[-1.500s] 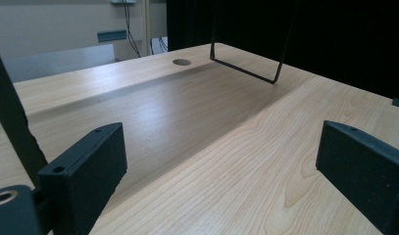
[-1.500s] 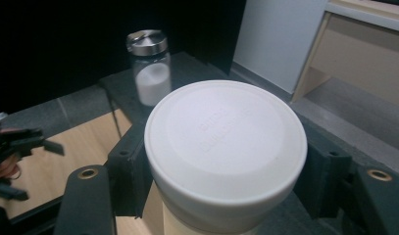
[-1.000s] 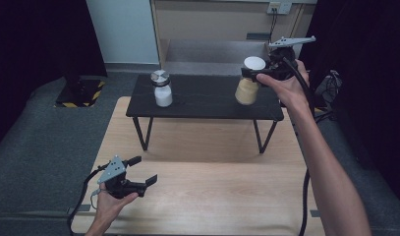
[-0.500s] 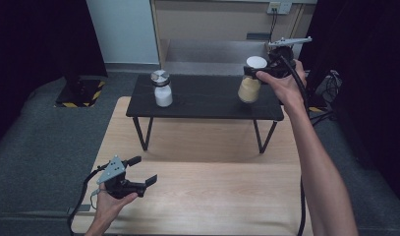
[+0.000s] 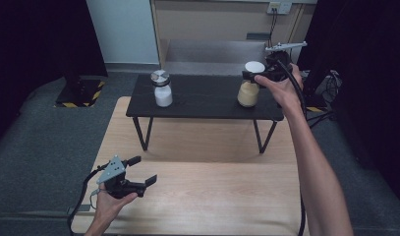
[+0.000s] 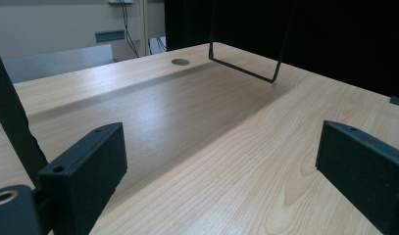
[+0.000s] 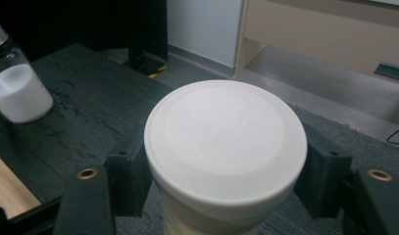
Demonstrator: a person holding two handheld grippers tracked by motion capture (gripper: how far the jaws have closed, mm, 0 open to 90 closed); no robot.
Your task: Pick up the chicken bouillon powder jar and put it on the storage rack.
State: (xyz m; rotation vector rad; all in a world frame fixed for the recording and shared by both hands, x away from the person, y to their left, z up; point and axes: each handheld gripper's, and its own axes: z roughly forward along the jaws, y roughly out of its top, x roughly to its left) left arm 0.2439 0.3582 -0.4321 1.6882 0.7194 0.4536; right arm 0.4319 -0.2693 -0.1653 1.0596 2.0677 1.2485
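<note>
The right gripper (image 5: 257, 76) has carried the white-lidded jar (image 7: 225, 147) inward and lower, jaws gripping its neck, probably setting it down; left gripper (image 5: 137, 172) idles open

**One arm stretched out, one held low**

The right arm is extended far forward, and the right gripper (image 5: 256, 76) is closed on a jar (image 5: 248, 93) just under its lid. The left gripper (image 5: 141, 169) is held low and near the body, jaws spread wide apart, nothing between them.
</note>
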